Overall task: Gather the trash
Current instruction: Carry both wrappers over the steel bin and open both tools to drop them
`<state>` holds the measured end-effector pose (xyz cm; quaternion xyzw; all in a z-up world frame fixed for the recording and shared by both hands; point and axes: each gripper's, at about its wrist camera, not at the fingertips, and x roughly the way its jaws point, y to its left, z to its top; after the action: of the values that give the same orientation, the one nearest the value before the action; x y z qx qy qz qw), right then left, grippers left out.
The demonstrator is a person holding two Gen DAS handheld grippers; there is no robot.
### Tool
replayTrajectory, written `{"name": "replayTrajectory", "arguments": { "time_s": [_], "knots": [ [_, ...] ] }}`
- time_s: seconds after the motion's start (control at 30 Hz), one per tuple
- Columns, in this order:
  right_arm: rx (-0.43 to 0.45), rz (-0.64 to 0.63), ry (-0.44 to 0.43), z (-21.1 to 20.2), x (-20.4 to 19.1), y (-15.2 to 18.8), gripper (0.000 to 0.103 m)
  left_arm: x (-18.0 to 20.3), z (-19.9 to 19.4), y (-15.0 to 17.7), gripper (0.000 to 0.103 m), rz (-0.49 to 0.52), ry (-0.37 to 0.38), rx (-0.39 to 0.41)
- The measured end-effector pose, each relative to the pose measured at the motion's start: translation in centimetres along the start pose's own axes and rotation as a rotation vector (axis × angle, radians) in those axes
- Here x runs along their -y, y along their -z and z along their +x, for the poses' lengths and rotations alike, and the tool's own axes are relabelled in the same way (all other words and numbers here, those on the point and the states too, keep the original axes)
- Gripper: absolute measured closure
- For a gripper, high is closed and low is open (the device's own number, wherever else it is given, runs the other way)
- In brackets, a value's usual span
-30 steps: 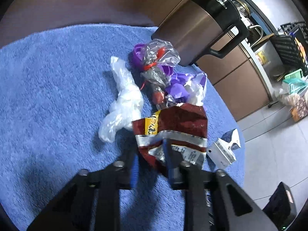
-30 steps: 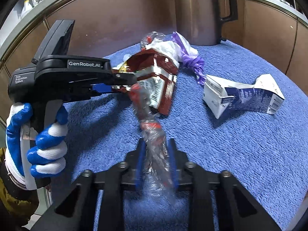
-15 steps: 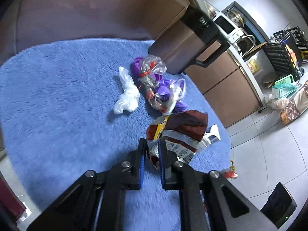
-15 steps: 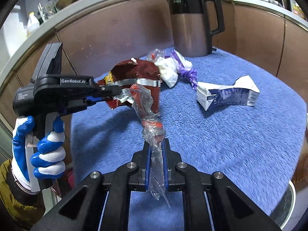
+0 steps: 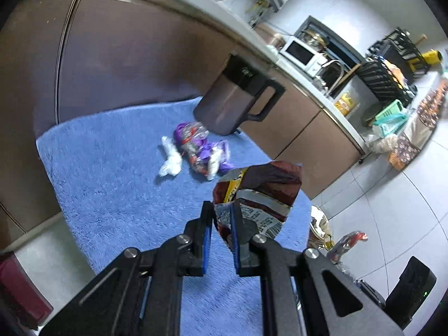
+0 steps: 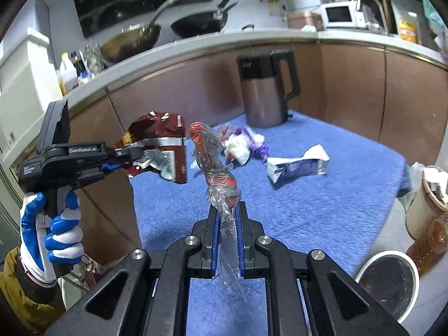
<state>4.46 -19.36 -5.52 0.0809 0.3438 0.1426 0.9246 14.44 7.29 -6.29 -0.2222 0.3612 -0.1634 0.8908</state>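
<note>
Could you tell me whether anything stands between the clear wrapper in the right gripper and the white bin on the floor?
Nothing visible does. The right gripper holds the clear wrapper above the blue mat, and the white bin sits open beyond the mat's edge.

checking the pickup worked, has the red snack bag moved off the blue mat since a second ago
Yes. The red snack bag, clamped in the left hand-held gripper, has risen off the blue mat and now hangs level with the kettle.
</note>
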Motion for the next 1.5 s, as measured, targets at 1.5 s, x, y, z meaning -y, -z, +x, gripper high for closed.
{"name": "replayTrajectory", "arguments": {
  "time_s": [1.5],
  "knots": [
    [-0.092,0.611,0.523,-3.8,34.2,15.2,0.057,32.2,28.1,21.4,0.084,0.637,0.118,-0.513]
  ]
}}
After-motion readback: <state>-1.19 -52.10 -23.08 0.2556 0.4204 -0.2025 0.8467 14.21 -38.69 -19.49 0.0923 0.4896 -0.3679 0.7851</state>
